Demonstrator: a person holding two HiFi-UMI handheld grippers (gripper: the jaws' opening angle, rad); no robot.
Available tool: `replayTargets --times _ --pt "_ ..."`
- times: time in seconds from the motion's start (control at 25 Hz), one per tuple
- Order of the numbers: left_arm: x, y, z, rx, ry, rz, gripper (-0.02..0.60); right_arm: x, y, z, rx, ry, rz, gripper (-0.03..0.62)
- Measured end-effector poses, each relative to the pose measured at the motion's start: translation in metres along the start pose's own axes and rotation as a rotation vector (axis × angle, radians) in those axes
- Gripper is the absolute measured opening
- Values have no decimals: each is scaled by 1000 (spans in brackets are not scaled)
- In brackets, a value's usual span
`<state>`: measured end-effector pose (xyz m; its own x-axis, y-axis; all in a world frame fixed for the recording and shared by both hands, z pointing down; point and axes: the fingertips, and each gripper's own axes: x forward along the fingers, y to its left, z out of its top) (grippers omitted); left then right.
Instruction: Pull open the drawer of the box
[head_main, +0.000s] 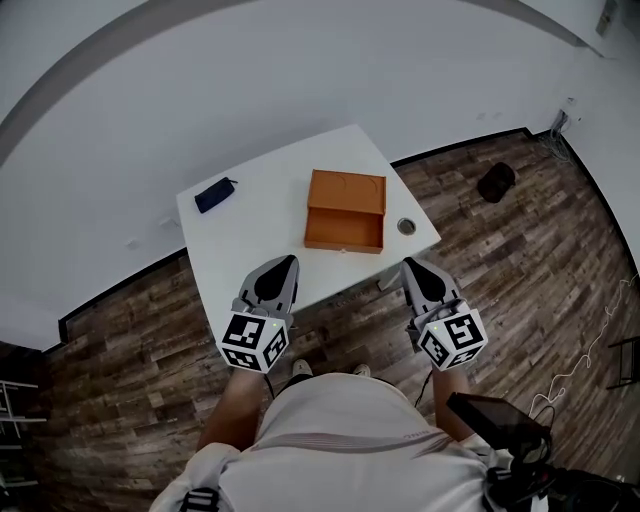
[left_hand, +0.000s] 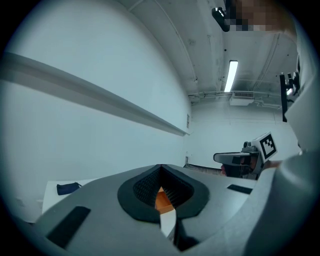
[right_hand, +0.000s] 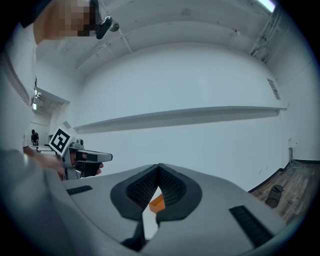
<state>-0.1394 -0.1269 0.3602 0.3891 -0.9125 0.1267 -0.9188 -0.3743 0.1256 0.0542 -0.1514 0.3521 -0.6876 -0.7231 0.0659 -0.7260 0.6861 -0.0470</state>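
An orange box (head_main: 345, 210) lies in the middle of the white table (head_main: 255, 225). Its near half looks like a drawer tray drawn out toward me. Both grippers hang short of the table's near edge, apart from the box. My left gripper (head_main: 282, 265) is shut and holds nothing; in the left gripper view its tips (left_hand: 160, 167) meet, and the box (left_hand: 162, 200) shows through the gap below them. My right gripper (head_main: 412, 266) is shut and empty too, its tips (right_hand: 159, 166) together with the box (right_hand: 156, 202) behind them.
A dark blue pouch (head_main: 214, 194) lies at the table's far left corner. A small round object (head_main: 406, 226) sits on the table right of the box. On the wooden floor are a black object (head_main: 496, 181) and a white cable (head_main: 600, 330).
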Motion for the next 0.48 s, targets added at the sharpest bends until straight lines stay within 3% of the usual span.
replayTargets --times 0.48 --pt "1 -4 0 -12 -2 -43 11 -7 2 -6 -3 14 -48 -2"
